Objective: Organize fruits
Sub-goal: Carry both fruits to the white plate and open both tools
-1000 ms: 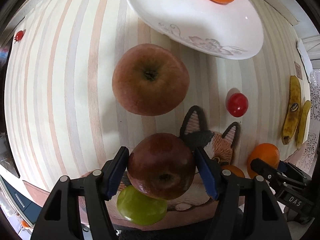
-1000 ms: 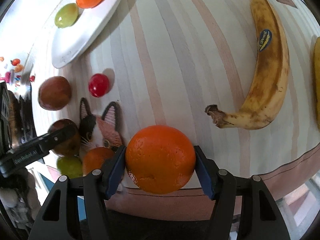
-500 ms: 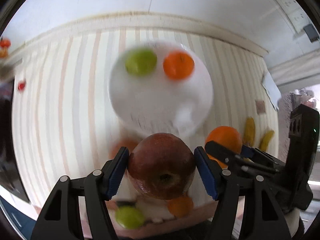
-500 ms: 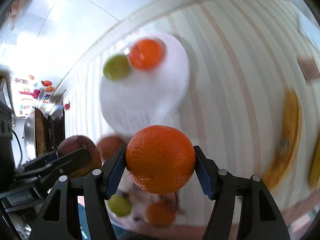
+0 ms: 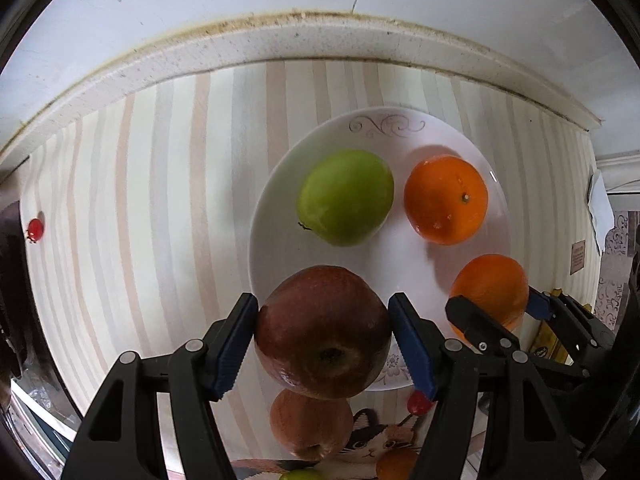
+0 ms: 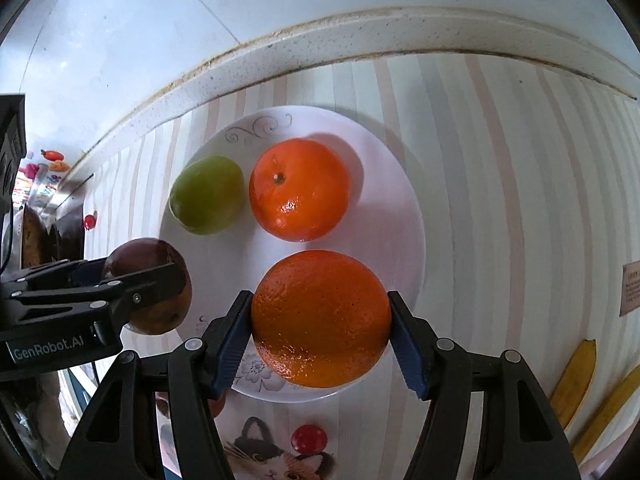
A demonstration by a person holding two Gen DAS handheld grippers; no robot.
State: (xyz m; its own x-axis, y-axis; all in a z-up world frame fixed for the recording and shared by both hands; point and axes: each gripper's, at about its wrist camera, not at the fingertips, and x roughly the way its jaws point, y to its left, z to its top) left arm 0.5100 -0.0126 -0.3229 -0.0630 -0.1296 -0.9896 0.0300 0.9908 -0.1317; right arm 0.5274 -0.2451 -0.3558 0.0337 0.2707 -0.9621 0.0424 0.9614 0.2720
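Observation:
My left gripper (image 5: 323,332) is shut on a dark red apple (image 5: 323,330) and holds it above the near left rim of a white plate (image 5: 384,132). My right gripper (image 6: 320,320) is shut on a large orange (image 6: 320,318) and holds it over the plate's near side (image 6: 400,240). On the plate lie a green fruit (image 5: 345,197) and a small orange (image 5: 446,199); both also show in the right wrist view, the green fruit (image 6: 207,195) left of the small orange (image 6: 300,190). The right gripper with its orange (image 5: 490,292) shows at the right of the left wrist view.
A second apple (image 5: 308,426), a red cherry tomato (image 6: 309,438), a cat-print patch (image 6: 276,456) and further fruits lie near the front edge. Two bananas (image 6: 574,380) lie at the right. The striped cloth ends at a wall ledge (image 5: 320,40) behind the plate.
Both grippers have lifted their fruit off the cloth and carried it forward to the plate, which now fills the middle of both views.

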